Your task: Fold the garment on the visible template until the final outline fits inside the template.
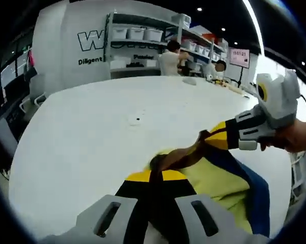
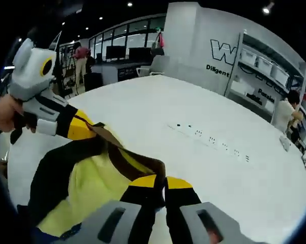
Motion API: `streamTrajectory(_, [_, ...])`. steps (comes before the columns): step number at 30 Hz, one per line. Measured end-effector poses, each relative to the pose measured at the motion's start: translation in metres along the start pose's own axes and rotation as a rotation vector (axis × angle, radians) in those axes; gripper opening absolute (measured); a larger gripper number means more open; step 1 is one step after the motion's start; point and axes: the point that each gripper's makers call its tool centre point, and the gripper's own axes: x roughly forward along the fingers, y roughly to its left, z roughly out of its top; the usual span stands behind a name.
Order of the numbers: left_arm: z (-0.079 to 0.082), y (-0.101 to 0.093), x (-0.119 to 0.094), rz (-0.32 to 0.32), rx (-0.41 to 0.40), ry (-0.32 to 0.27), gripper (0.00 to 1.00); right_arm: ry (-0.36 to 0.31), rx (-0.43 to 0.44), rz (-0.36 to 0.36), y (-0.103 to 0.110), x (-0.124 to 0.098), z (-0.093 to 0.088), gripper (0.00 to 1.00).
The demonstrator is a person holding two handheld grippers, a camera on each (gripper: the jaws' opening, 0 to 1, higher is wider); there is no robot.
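You are pinching the yellow garment at lower centre with the left gripper and right gripper, both clamped on one brown edge; folding is barely starting, template unseen.

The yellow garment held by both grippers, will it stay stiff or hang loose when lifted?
Probably floppy: the garment sags and bunches between the left gripper and right gripper. It seems light, since a pinched brown edge carries it. It will likely drape, not hold shape.

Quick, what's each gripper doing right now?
Left gripper: shut on the garment.
Right gripper: shut on the garment too.
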Motion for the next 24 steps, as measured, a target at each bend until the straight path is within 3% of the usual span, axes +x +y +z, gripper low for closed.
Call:
streamTrajectory(1, [-0.002, -0.001, 0.0, -0.009, 0.024, 0.01, 0.03, -0.023, 0.032, 0.015, 0.004, 0.0, 0.004, 0.01])
streamTrajectory(2, [0.0, -0.001, -0.001, -0.02, 0.079, 0.004, 0.06, -0.043, 0.046, 0.02, 0.005, -0.002, 0.008, 0.08])
streamTrajectory(3, [0.002, 0.001, -0.005, -0.008, 0.075, -0.012, 0.13, -0.061, 0.027, 0.026, 0.007, -0.004, 0.012, 0.15])
streamTrajectory(5, [0.004, 0.006, -0.008, 0.016, 0.022, -0.023, 0.26, -0.068, 0.017, 0.017, 0.006, -0.006, 0.013, 0.33])
streamTrajectory(6, [0.003, 0.004, -0.011, -0.005, -0.076, -0.023, 0.32, -0.077, 0.03, -0.007, 0.002, -0.009, 0.015, 0.39])
streamTrajectory(8, [0.005, 0.004, -0.017, -0.017, -0.103, -0.041, 0.31, -0.095, 0.058, -0.011, 0.002, -0.013, 0.019, 0.44])
streamTrajectory(12, [-0.002, -0.006, -0.028, -0.063, -0.098, -0.036, 0.32, -0.113, 0.048, -0.014, 0.012, -0.025, 0.026, 0.5])
streamTrajectory(17, [-0.01, -0.021, -0.037, -0.102, -0.081, -0.035, 0.32, -0.093, 0.07, -0.009, 0.025, -0.035, 0.021, 0.53])
streamTrajectory(20, [-0.013, -0.029, -0.042, -0.115, -0.072, -0.037, 0.32, -0.123, 0.16, 0.024, 0.034, -0.042, 0.02, 0.54])
streamTrajectory(24, [-0.018, -0.033, -0.048, -0.125, -0.113, -0.033, 0.31, -0.124, 0.168, 0.01, 0.032, -0.048, 0.015, 0.54])
